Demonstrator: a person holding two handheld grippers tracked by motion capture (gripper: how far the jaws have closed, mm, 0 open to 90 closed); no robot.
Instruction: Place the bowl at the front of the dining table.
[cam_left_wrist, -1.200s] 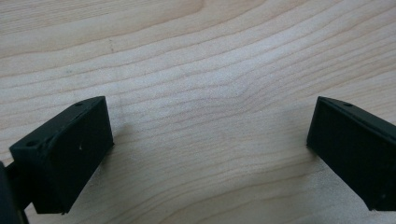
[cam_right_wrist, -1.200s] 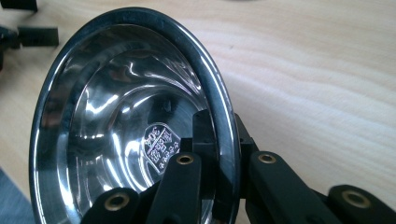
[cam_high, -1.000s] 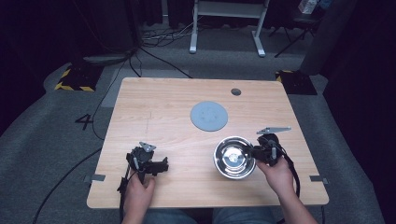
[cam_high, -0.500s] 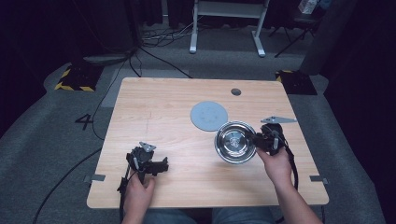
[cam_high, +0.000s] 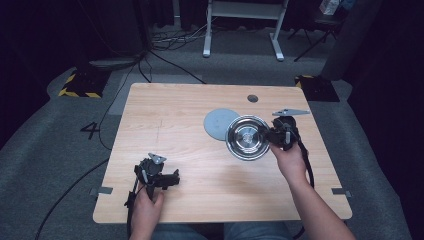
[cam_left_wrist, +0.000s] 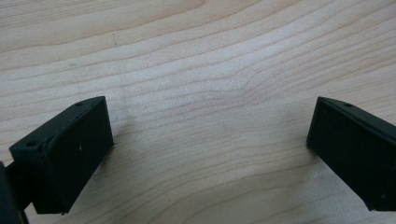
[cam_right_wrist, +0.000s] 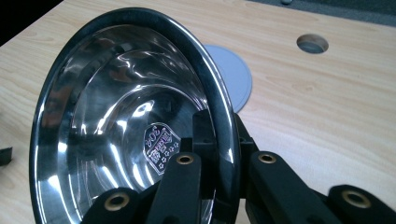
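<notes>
A shiny steel bowl (cam_high: 247, 137) hangs above the table, held by its right rim in my right gripper (cam_high: 274, 136), which is shut on it. The right gripper view has the bowl (cam_right_wrist: 126, 121) tilted, with one jaw inside the rim and one outside. A flat grey disc (cam_high: 219, 123) lies on the wood just left of and behind the bowl; its edge (cam_right_wrist: 236, 79) peeks out past the rim. My left gripper (cam_high: 175, 178) rests low near the table's front left, jaws wide apart over bare wood (cam_left_wrist: 210, 121) with nothing between them.
The wooden table (cam_high: 175, 115) has a round cable hole (cam_high: 252, 98) near its far edge. Cables and a white stand base lie on the grey floor behind. Tape marks sit at the table's left and right front edges.
My right gripper has lifted the bowl and carried it away from the front edge, toward the grey disc. The left gripper has stayed put.
</notes>
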